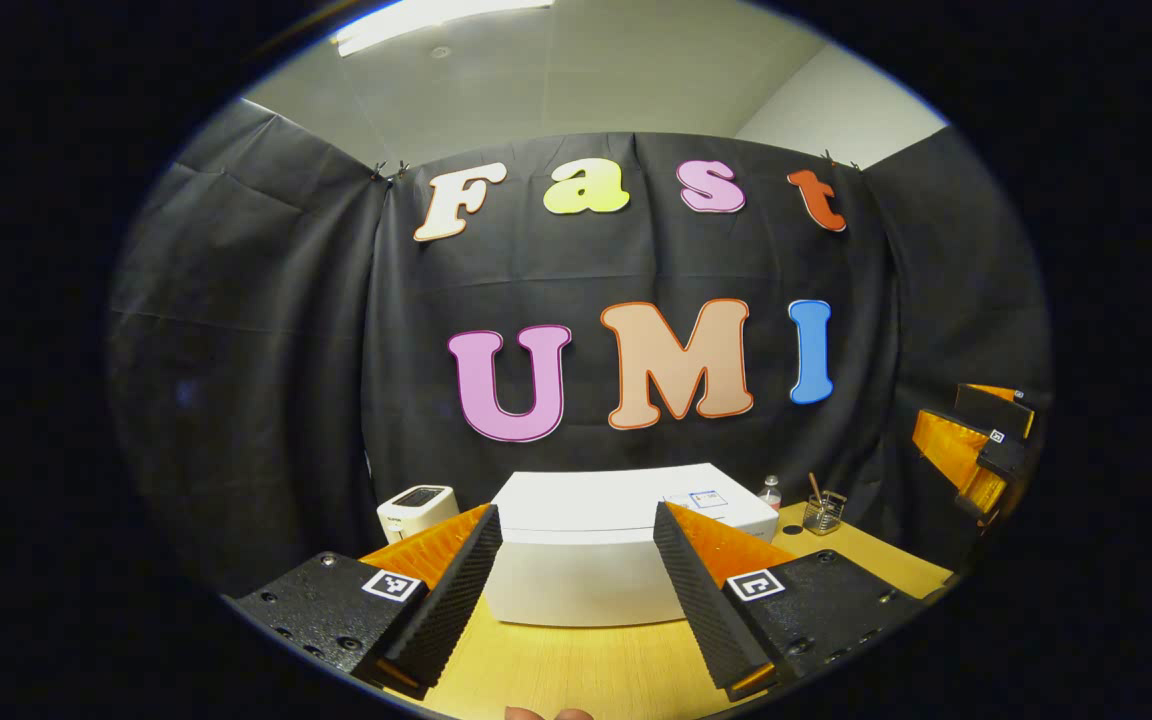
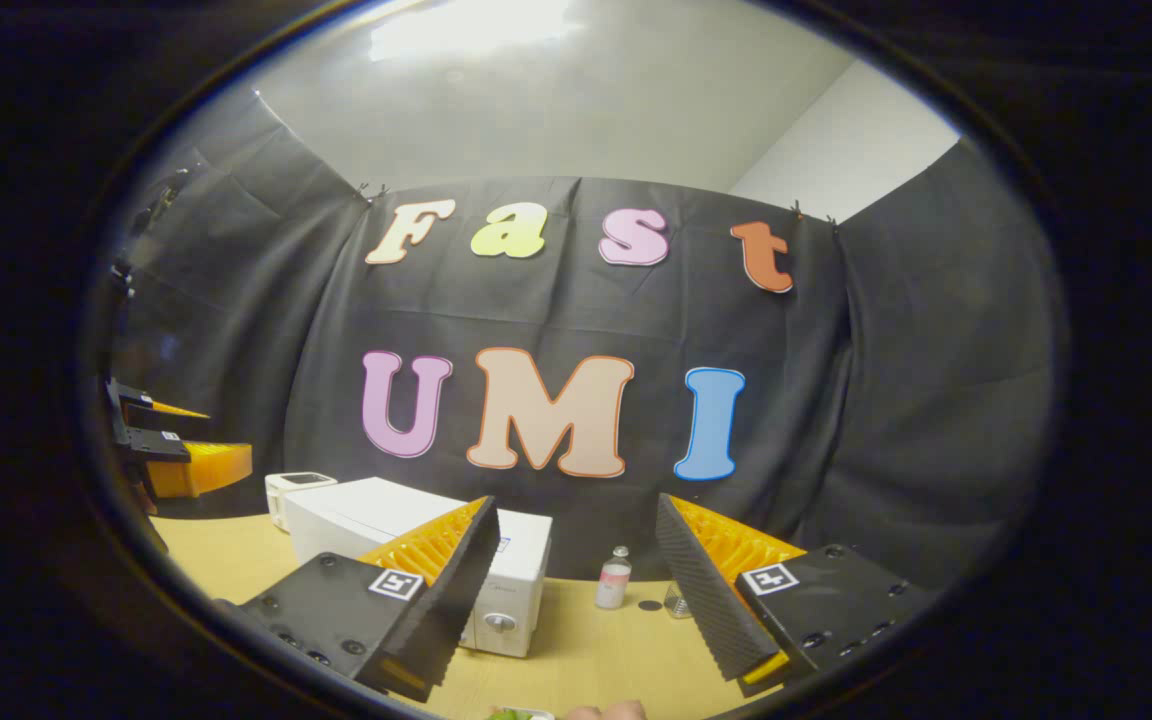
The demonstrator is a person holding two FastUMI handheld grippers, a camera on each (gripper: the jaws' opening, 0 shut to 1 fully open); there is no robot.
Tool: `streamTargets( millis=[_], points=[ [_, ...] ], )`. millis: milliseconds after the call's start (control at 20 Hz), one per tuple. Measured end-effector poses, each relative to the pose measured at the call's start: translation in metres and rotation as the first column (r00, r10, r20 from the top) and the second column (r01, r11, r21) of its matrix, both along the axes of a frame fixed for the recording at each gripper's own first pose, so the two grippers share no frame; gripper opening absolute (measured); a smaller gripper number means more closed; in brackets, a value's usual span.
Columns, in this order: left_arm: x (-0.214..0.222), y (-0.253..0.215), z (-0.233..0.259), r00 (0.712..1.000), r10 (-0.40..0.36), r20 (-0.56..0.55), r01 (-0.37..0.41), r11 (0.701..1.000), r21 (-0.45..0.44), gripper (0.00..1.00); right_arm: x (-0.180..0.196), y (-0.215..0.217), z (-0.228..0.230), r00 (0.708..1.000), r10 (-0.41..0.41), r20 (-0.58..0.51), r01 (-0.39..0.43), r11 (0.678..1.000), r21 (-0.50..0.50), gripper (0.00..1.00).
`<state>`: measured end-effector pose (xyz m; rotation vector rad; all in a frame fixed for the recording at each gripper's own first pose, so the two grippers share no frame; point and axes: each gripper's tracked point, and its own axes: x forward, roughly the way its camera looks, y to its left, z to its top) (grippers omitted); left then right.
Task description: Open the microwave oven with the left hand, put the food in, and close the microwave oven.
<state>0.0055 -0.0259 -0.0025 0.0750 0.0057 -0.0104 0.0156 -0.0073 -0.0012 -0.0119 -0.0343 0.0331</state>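
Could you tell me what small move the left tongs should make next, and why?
Probably bring the left tongs forward and down toward the microwave oven. Its door looks closed, and the tongs are open and hover apart from it over the table, holding nothing. The handle isn't clear from here, so I would approach slowly to find it.
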Motion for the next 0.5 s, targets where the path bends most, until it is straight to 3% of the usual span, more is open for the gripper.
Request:
streamTargets(
  millis=[450,500],
  points=[
    [0.0021,0.0042,-0.0096,1.0,0.02,-0.022,-0.02,1.0,-0.007,0.95,0.0005,0.0022,-0.0055,1.0,0.005,-0.003,-0.005,1.0,-0.025,0.94],
    [0.0016,0.0041,-0.0096,1.0,0.021,-0.022,-0.021,1.0,-0.008,0.95,0.0001,0.003,-0.0042,1.0,0.005,-0.002,-0.005,1.0,-0.027,0.99]
  ],
)
